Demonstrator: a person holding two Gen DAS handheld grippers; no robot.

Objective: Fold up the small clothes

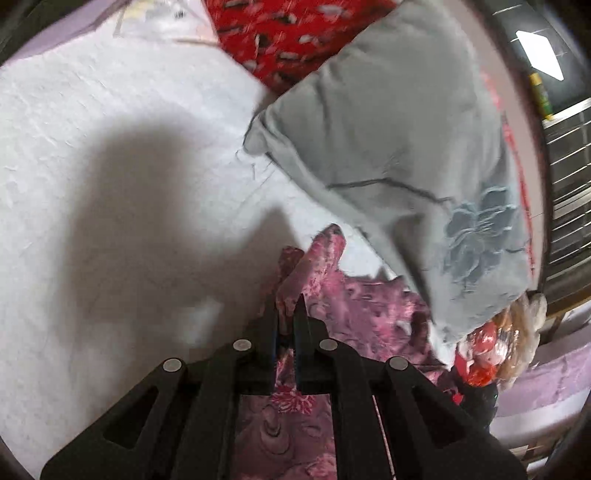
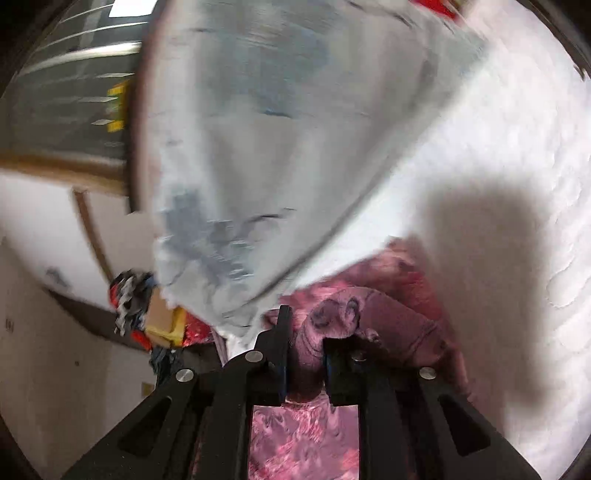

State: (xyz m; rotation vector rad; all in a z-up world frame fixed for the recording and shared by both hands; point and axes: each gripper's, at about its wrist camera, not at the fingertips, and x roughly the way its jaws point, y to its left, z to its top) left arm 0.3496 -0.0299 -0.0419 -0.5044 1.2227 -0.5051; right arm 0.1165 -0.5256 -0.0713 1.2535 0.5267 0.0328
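A pink and maroon patterned garment (image 1: pixel 362 306) lies bunched on a white bed sheet (image 1: pixel 92 147), partly tucked under a grey pillow. My left gripper (image 1: pixel 289 317) is shut on a fold of it, the black fingers almost touching with cloth pinched between them. In the right wrist view the same garment (image 2: pixel 399 306) bulges up between the fingers of my right gripper (image 2: pixel 306 328). That gripper is shut on a thick wad of the cloth, which hides its right fingertip. Both views are blurred by motion.
A grey pillow with a blue embroidered flower (image 1: pixel 399 147) leans over the garment's far side, also filling the right wrist view as the pillow (image 2: pixel 258 147). A red patterned cloth (image 1: pixel 280 33) lies behind it. Coloured clutter (image 1: pixel 480 354) sits at the bed's edge beside a window grille (image 1: pixel 569 177).
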